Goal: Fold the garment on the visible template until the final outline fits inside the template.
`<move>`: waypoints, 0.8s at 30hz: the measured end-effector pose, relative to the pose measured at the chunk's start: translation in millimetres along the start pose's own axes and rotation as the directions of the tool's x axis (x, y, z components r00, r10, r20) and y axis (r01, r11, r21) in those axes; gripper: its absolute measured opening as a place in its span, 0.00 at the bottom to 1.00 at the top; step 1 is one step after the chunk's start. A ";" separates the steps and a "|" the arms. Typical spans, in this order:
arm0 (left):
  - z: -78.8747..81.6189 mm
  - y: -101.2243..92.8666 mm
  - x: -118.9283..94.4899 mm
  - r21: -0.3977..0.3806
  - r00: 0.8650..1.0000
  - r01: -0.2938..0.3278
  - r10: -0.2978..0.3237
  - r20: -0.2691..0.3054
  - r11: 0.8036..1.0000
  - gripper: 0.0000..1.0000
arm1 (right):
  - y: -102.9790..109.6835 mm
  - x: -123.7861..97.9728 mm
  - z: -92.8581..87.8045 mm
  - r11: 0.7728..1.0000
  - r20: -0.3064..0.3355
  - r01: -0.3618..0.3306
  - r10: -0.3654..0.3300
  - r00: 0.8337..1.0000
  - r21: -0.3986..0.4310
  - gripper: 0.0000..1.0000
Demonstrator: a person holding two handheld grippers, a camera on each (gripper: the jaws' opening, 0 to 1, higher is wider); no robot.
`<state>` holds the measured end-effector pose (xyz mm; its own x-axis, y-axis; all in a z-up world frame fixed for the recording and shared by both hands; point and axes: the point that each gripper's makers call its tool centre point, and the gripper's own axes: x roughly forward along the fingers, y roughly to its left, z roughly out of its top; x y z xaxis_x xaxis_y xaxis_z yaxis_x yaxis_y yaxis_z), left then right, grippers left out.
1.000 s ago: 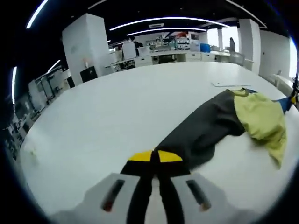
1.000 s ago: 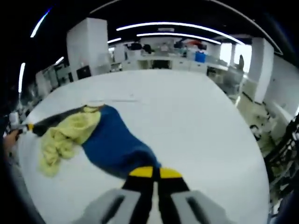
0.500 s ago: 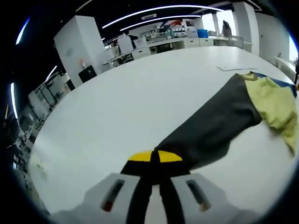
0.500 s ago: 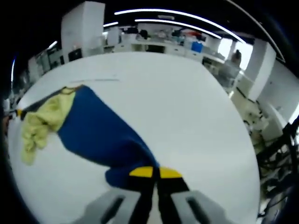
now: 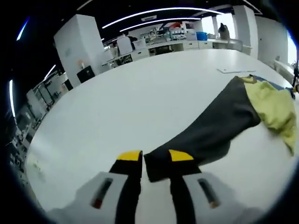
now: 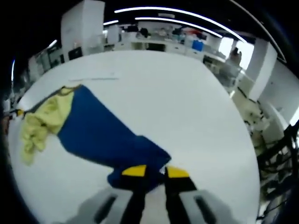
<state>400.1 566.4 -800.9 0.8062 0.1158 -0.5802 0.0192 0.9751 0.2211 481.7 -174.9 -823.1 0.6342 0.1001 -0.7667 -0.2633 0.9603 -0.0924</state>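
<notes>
While both tongs (image 5: 155, 163) (image 6: 151, 173) gape, garment (image 5: 219, 122) sprawls on white table (image 5: 117, 107), paper sheet (image 5: 233, 70) beyond.

Large white table (image 5: 140, 98); white pillar (image 5: 77, 46), cluttered benches (image 5: 173, 44) behind (ceiling light strips (image 5: 154, 11) curve overhead).

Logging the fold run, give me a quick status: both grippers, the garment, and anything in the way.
Left gripper open, dark sleeve end between its jaws. Right gripper open over blue sleeve end. Garment spread on white table, unfolded. Nothing in the way.
</notes>
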 end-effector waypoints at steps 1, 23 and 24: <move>0.9 -4.0 -4.7 0.003 1.000 0.016 -0.016 0.017 1.000 0.26 | 1.7 -1.4 -0.6 1.000 -0.004 -0.001 0.001 1.000 -0.013 0.22; 42.4 -160.2 -84.4 -0.029 0.889 0.424 -0.410 0.202 0.905 0.73 | 132.1 -22.4 29.4 0.946 0.116 -0.306 0.317 0.941 -0.104 0.79; 42.9 -165.4 -87.3 -0.033 0.885 0.433 -0.418 0.204 0.901 0.73 | 136.6 -22.2 30.7 0.942 0.119 -0.317 0.330 0.936 -0.113 0.78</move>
<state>351.9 386.9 -753.2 0.8263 -0.3433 -0.4464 0.3466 0.9348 -0.0774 454.0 -37.9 -799.2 0.5936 0.4416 -0.6728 -0.5312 0.8430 0.0847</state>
